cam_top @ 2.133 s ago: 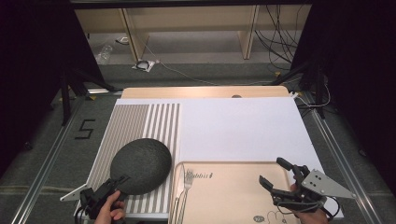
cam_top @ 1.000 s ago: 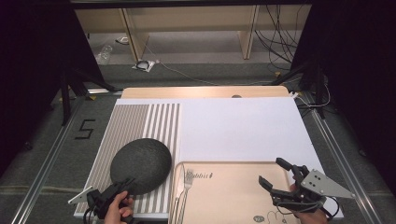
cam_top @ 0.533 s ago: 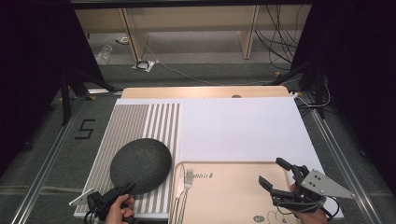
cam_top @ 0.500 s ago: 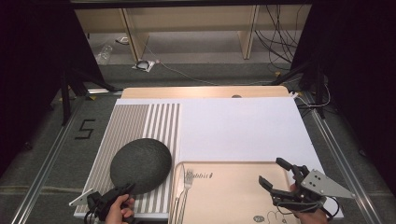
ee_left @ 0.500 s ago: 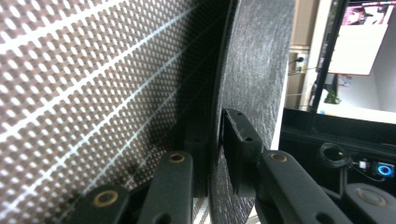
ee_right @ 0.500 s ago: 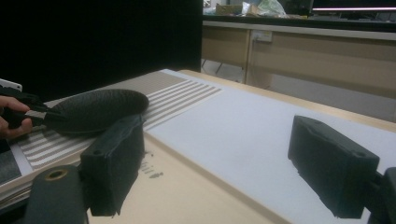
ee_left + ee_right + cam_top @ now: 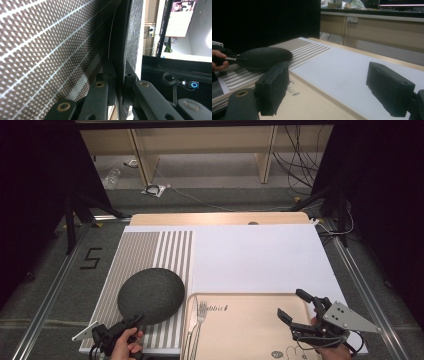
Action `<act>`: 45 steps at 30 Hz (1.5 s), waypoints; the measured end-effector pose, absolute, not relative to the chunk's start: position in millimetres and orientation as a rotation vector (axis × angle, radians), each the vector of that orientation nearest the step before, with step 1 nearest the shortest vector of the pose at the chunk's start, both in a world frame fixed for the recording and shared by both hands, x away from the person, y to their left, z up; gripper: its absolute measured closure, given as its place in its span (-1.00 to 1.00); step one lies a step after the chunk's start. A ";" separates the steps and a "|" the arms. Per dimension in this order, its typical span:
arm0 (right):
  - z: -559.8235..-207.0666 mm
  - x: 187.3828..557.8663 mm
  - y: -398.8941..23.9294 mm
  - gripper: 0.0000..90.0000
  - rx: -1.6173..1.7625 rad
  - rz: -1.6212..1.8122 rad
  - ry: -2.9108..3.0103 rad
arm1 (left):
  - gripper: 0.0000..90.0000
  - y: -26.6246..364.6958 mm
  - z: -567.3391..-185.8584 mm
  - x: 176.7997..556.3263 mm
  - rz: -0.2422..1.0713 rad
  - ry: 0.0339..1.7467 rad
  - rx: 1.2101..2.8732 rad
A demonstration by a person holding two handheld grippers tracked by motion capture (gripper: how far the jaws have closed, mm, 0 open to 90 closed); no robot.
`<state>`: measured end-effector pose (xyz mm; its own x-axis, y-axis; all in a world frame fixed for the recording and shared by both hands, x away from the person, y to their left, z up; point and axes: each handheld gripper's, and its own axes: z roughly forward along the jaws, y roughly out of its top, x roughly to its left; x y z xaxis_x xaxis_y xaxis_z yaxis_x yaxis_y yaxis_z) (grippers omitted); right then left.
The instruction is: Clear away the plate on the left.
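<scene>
A dark, rough-textured round plate (image 7: pixel 151 295) lies on the striped placemat (image 7: pixel 145 250) at the near left. My left gripper (image 7: pixel 134 322) is at the plate's near rim. In the left gripper view its jaws have just been closing, and the pads of my left gripper (image 7: pixel 120 75) now pinch the thin dark rim (image 7: pixel 130 37) between them. My right gripper (image 7: pixel 291 303) hangs open over the right end of the beige tray (image 7: pixel 250 330), with nothing between its fingers. In the right gripper view, my right gripper (image 7: pixel 330 87) looks across at the plate (image 7: pixel 264 57) and the other hand.
A fork (image 7: pixel 200 320) and a knife (image 7: pixel 191 315) lie at the tray's left end. A white mat (image 7: pixel 260 255) covers the table behind the tray. The wooden table edge (image 7: pixel 220 218) runs along the back, with dark floor and cables beyond.
The left gripper has moved up to the plate's near rim and its jaws have shut on it. The right gripper has stayed where it was, still open.
</scene>
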<state>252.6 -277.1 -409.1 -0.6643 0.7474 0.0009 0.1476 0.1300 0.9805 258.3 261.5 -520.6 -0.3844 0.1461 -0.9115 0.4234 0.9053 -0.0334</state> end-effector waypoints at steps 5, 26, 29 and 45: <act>-408.8 252.5 -277.2 -0.57 0.860 1.569 1.911 | 0.88 261.2 -519.1 259.1 -0.347 1.961 0.424; -409.0 252.7 -277.8 -0.57 0.860 1.574 1.907 | 0.88 236.8 -504.9 265.4 -0.480 1.793 0.570; -408.9 252.7 -277.8 -0.57 0.861 1.576 1.905 | 0.88 233.1 -503.8 265.5 -0.491 1.781 0.592; -409.1 252.9 -278.2 -0.57 0.861 1.575 1.906 | 0.88 208.0 -497.0 265.4 -0.559 1.723 0.708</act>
